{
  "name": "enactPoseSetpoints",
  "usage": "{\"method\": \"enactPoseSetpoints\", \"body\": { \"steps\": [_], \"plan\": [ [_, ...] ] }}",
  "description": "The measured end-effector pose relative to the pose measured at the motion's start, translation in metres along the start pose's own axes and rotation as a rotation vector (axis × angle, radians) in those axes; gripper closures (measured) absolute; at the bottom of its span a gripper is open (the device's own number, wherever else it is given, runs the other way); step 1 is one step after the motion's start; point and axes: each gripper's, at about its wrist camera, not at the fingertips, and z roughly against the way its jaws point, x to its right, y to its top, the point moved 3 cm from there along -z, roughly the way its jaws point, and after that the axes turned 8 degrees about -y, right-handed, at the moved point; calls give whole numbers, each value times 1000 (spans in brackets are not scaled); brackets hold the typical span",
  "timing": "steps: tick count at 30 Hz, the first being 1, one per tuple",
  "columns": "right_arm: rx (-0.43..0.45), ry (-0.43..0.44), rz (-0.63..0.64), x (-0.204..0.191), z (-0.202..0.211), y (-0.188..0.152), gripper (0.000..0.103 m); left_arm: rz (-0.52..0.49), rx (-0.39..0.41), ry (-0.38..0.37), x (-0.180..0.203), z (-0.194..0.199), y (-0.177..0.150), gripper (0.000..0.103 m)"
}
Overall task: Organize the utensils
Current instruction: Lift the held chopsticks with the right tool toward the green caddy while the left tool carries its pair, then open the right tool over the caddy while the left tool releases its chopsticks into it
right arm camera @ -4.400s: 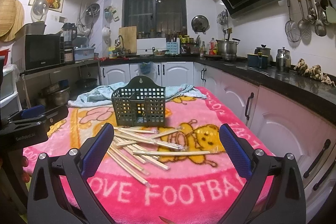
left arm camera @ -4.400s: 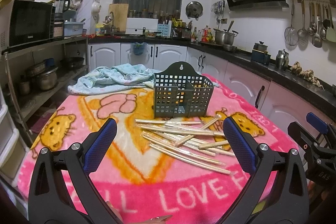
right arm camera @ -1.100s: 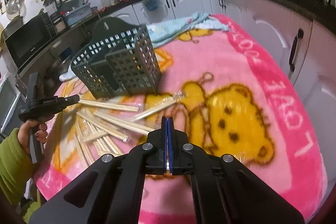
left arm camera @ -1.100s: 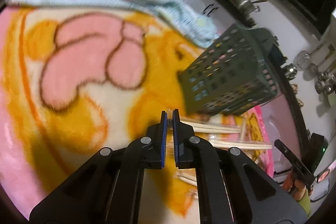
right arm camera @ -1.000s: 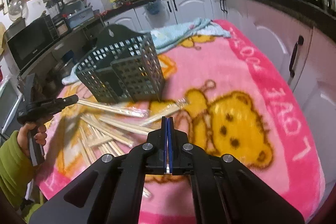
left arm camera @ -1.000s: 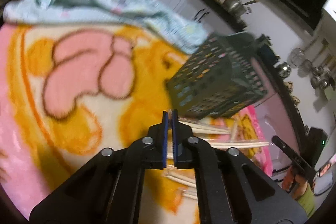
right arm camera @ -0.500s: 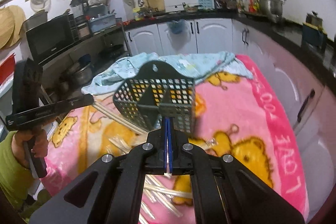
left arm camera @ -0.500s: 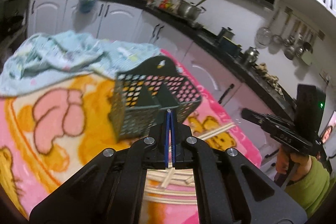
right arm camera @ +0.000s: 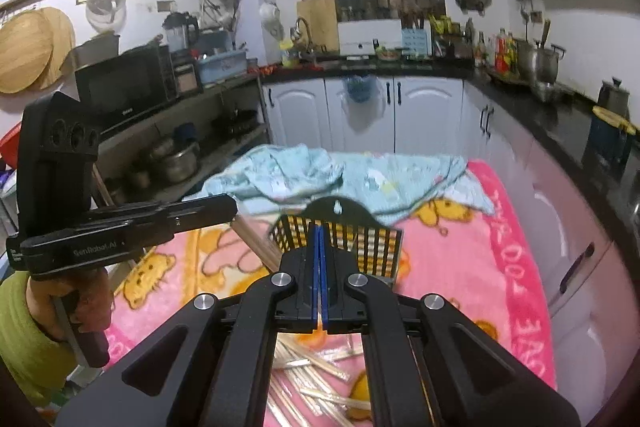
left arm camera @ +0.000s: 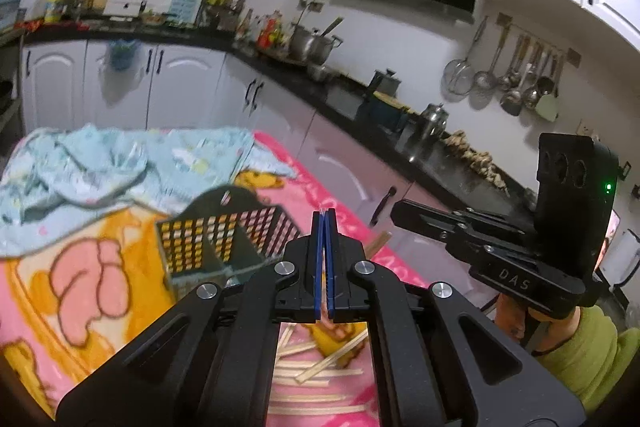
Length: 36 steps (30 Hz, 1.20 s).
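A dark grid utensil basket (left arm camera: 224, 243) (right arm camera: 372, 239) stands on the pink blanket. Several wooden chopsticks (left arm camera: 316, 367) (right arm camera: 312, 379) lie scattered on the blanket near me. My left gripper (left arm camera: 324, 215) is shut on chopsticks and raised above the basket's right side; in the right wrist view the held chopsticks (right arm camera: 256, 243) hang from it beside the basket's left side. My right gripper (right arm camera: 320, 229) is shut on a thin chopstick seen edge-on between the blue pads (right arm camera: 325, 267), raised in front of the basket.
A light blue cloth (left arm camera: 100, 167) (right arm camera: 332, 175) lies crumpled behind the basket. White cabinets and a black counter (left arm camera: 420, 155) run along the table's right. A shelf with pots and a microwave (right arm camera: 124, 87) stands on the left.
Both grippers have lifted higher with their chopsticks and come nearer the basket. The left-held chopsticks now hang closer to the basket's left side.
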Motion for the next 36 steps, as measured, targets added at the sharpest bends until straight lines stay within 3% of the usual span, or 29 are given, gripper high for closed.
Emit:
{"method": "enactPoseSetpoints", "body": {
  "steps": [10, 19, 25, 36],
  "plan": [
    [110, -15, -18, 5, 36, 59, 102, -85, 75, 8, 32, 18, 55, 103],
    [172, -47, -23, 20, 39, 98, 102, -154, 75, 84, 33, 17, 87, 103],
    [174, -73, -32, 30, 23, 104, 102, -135, 69, 117, 14, 10, 90, 103],
    [88, -69, -63, 37, -32, 89, 102, -79, 21, 141, -21, -13, 66, 103]
  ]
}}
